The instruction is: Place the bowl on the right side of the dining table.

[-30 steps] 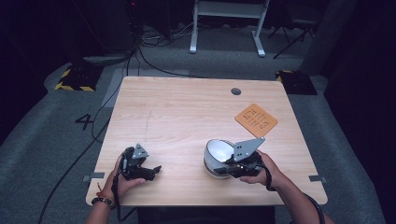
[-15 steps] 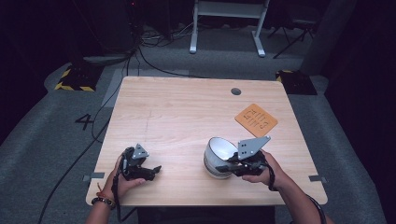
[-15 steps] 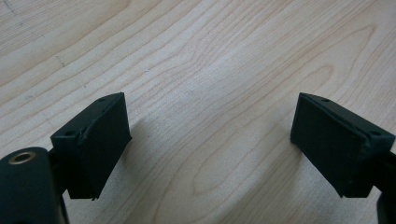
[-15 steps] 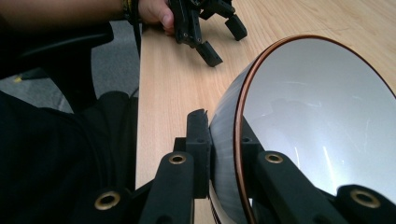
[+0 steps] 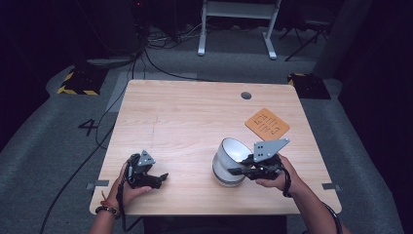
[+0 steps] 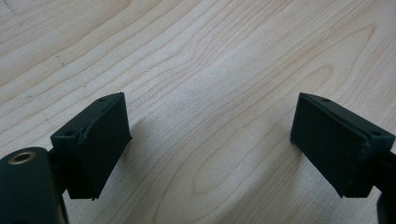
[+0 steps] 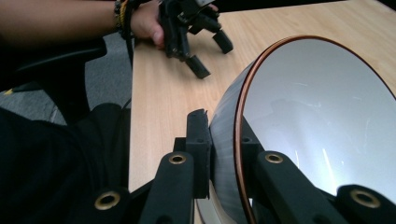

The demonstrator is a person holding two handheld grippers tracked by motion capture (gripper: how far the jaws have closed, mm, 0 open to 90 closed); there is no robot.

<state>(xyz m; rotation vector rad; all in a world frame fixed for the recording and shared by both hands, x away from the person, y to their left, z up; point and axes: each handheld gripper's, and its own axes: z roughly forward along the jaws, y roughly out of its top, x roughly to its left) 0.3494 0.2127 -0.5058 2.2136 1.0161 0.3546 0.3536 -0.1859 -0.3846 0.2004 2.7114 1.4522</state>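
Note:
A bowl (image 5: 233, 148) with a pale inside, a grey outer wall and a copper rim (image 7: 243, 140) is tipped up at the table's front right, its mouth facing up and to the right. My right gripper (image 5: 234, 170) is shut on the bowl's near wall, one pad outside and one inside (image 7: 224, 135). The bowl's lower part (image 5: 226, 176) is down near the tabletop. My left gripper (image 5: 157, 179) rests at the front left, open, with only bare wood between its fingers (image 6: 93, 140). The right gripper view also shows that left gripper (image 7: 212, 56), held by a hand.
An orange card (image 5: 267, 124) lies flat behind the bowl at the right. A round cable hole (image 5: 246, 95) sits near the far edge of the wooden table (image 5: 185, 117). Cables and a stand's feet lie on the floor beyond it.
The bowl has tipped further up in the right gripper, its mouth turning more to the right. The left gripper has not moved.

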